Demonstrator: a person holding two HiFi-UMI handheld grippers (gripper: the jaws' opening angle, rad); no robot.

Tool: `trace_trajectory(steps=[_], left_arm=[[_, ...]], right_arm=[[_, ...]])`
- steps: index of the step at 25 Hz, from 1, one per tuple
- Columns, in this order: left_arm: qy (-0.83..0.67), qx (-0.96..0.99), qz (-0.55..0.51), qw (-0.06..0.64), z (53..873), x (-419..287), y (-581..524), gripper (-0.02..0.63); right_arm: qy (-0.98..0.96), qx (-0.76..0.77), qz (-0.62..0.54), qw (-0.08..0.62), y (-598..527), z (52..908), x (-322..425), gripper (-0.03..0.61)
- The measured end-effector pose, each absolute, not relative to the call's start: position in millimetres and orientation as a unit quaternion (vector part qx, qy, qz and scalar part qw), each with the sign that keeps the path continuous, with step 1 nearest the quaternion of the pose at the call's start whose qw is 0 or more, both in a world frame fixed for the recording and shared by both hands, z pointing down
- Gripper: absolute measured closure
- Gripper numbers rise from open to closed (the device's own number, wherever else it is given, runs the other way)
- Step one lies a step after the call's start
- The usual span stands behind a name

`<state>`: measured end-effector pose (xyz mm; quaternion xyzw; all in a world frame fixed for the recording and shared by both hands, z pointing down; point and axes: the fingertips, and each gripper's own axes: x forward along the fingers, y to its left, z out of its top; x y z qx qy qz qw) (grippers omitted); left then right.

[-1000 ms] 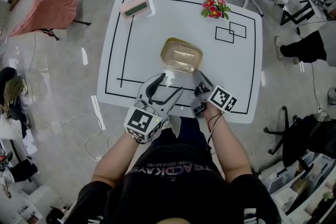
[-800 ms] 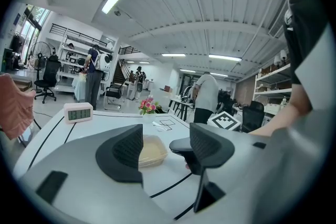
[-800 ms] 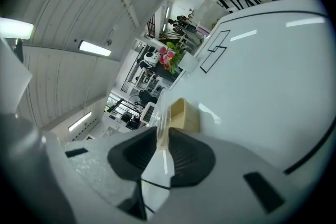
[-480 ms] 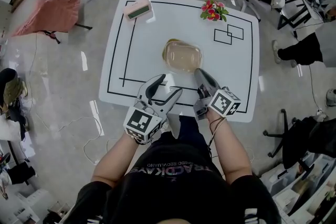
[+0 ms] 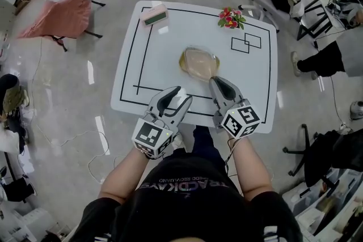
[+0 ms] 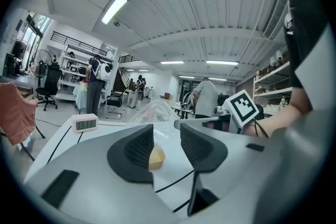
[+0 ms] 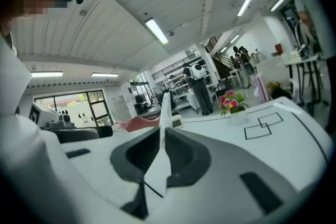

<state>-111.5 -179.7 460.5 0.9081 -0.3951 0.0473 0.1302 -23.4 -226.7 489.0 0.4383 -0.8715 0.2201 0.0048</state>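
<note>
Clear plastic is what the right gripper (image 5: 214, 81) has. Its jaws are pressed together on the near rim of the clear lid (image 5: 198, 60), and in the right gripper view that rim shows as a thin pale edge (image 7: 164, 113) standing up straight out of the closed jaws (image 7: 161, 139). The lid sits out in front of that gripper, towards the middle of the white bench (image 5: 159, 42), and it is tilted rather than lying flat. The left gripper view catches it too, a see-through dome (image 6: 155, 113) raised above the bench top.

Over to the left gripper (image 5: 180, 93), which hangs at the near edge of the bench, just beside its partner. Its jaws stand a moderate gap apart with nothing gripped between them (image 6: 167, 144). Through that gap, farther off on the bench, is the yellow container (image 6: 155, 157), below the raised lid and clear of the left gripper's pads.

Around them, a pink clock (image 5: 153, 15) sits at the far left corner and a little bunch of flowers (image 5: 229, 18) at the far right. Two overlapping taped squares (image 5: 245, 41) lie just this side of the flowers.
</note>
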Motion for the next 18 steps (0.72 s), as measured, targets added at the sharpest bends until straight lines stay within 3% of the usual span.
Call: trace_trajectory(steps=[6, 18], left_arm=[[-0.414, 0.902, 0.038, 0.118, 447, -129, -168, 0.611], [-0.415, 0.906, 0.023, 0.082, 412, -152, -133, 0.611]], right_arm=[[-0.883, 0.442, 0.155, 0.008, -210, 452, -34, 0.545], [-0.887, 0.458, 0.062, -0.001, -158, 388, -47, 0.545]])
